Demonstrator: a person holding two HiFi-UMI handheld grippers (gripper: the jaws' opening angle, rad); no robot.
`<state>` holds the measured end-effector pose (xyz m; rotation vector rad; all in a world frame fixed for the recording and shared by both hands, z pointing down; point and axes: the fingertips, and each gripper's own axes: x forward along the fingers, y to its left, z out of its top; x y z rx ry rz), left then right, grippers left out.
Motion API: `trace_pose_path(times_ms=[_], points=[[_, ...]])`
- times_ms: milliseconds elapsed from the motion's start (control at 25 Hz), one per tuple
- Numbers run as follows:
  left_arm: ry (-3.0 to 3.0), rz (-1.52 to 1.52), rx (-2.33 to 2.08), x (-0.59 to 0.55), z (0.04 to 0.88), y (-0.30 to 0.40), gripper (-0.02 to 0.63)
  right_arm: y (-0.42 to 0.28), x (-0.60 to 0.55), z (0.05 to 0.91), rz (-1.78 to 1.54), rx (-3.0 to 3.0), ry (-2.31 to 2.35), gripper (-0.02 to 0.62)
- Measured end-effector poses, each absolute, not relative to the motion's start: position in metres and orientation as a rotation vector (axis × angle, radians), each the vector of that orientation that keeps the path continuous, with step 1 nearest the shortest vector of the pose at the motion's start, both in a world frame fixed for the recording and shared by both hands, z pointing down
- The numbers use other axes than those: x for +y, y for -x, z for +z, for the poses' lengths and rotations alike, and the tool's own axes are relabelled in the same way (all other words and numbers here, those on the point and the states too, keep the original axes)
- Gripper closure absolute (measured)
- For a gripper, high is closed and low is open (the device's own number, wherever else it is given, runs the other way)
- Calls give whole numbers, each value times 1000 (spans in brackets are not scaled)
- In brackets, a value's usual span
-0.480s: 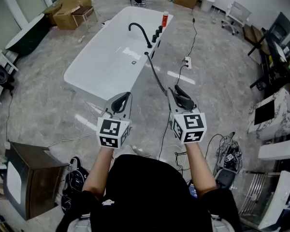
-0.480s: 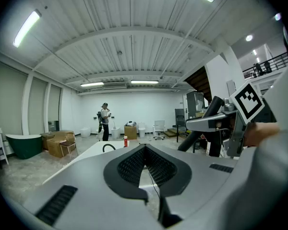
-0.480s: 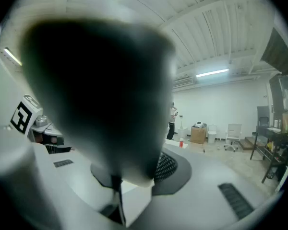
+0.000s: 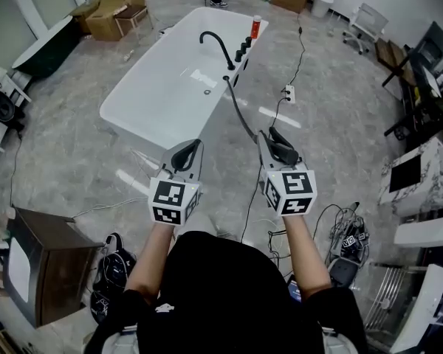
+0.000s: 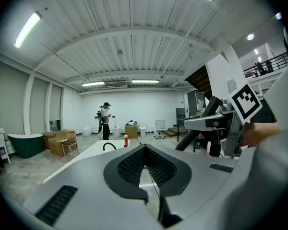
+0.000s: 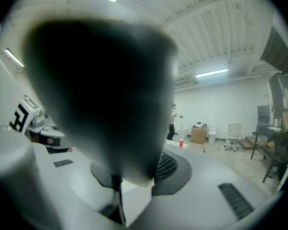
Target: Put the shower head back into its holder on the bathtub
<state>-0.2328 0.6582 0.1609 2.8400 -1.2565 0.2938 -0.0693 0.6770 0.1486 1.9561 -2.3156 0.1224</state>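
Note:
My right gripper (image 4: pixel 276 148) is shut on the black shower head (image 4: pixel 283 154), held level above the floor. The shower head fills the right gripper view as a dark blur (image 6: pixel 101 95) between the jaws. Its black hose (image 4: pixel 240 116) runs from there back to the rim of the white bathtub (image 4: pixel 151 94). A black curved faucet (image 4: pixel 215 46) and black knobs (image 4: pixel 241 51) stand on that rim; I cannot make out the holder. My left gripper (image 4: pixel 189 153) is shut and empty, level beside the right one, with its jaws (image 5: pixel 145 150) pointing at the tub.
A red bottle (image 4: pixel 255 26) stands at the tub's far corner. A power strip (image 4: pixel 287 92) and cables lie on the floor to the right. A brown cabinet (image 4: pixel 44 271) and a bag (image 4: pixel 107 286) sit at lower left. Cardboard boxes (image 4: pixel 111 13) and a person (image 5: pixel 104 121) are beyond the tub.
The head view has shifted slightly toward the tub. Both grippers keep their places and their states.

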Motion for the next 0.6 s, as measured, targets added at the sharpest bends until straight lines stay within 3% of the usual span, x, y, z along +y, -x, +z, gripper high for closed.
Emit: trace_pose_path(times_ms=[600], points=[[-2819,312,-1244,602,175,218,592,55,625,154,140,-2342,-1957,491]])
